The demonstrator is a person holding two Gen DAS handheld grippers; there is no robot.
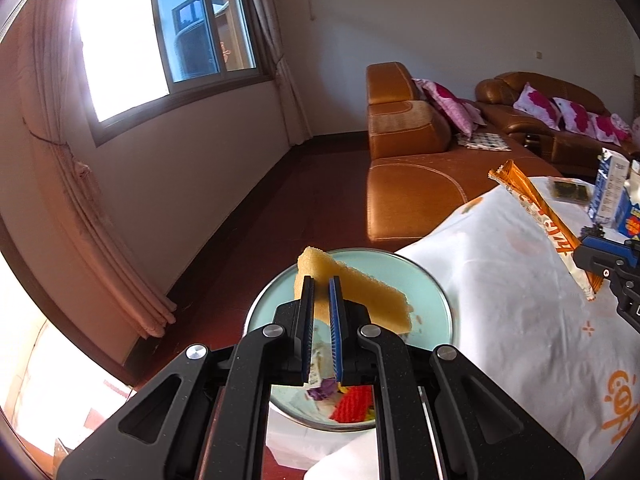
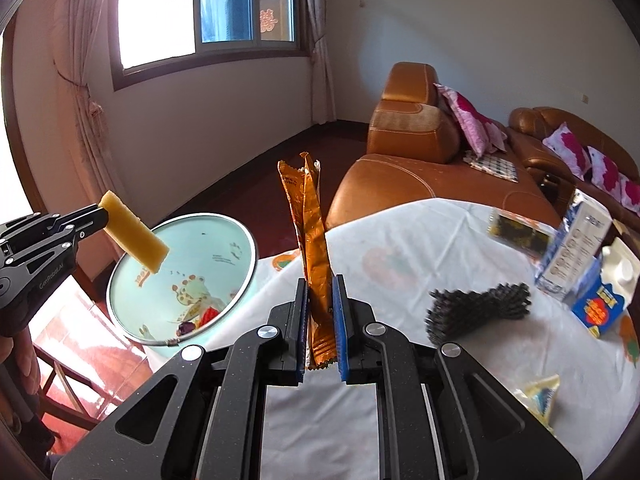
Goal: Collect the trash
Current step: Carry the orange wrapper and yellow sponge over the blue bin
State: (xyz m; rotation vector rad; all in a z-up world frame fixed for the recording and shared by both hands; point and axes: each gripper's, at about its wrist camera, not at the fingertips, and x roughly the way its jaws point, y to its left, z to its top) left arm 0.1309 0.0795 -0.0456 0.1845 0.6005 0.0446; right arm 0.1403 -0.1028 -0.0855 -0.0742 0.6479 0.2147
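Where white cloth (image 2: 400, 280) covers table | left tongs (image 1: 322, 280) pinch sponge (image 1: 360, 288) | right tongs (image 2: 320, 284) pinch wrapper (image 2: 312, 232)

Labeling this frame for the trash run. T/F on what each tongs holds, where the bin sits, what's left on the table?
1. Left tongs grip a yellow sponge. True.
2. Right tongs are empty. False: they clamp an orange wrapper.
3. The sponge hangs over the bin. True.
4. The bin is empty. False: scraps lie at its bottom.
5. Cartons stand on the table. True.
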